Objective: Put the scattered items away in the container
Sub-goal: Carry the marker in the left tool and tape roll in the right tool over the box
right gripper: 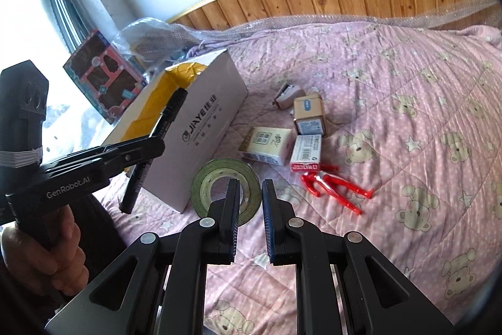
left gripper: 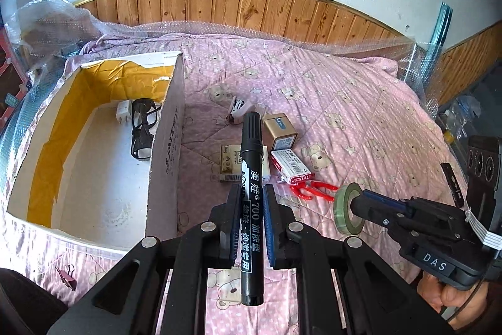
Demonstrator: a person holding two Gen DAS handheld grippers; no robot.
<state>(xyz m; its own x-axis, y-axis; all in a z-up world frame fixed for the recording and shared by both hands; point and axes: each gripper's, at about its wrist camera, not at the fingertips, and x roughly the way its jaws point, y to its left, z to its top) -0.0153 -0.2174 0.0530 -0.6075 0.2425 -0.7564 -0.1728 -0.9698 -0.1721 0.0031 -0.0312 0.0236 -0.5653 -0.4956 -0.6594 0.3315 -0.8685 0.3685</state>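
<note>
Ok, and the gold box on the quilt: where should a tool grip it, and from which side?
Probably from above, closing across its two long flat sides. The gold box lies lengthwise, with the stapler close to its far end and the red-and-white staple box against its near end, so only the long sides look free.

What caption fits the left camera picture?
Left gripper holds a black marker beside the open box.
</note>
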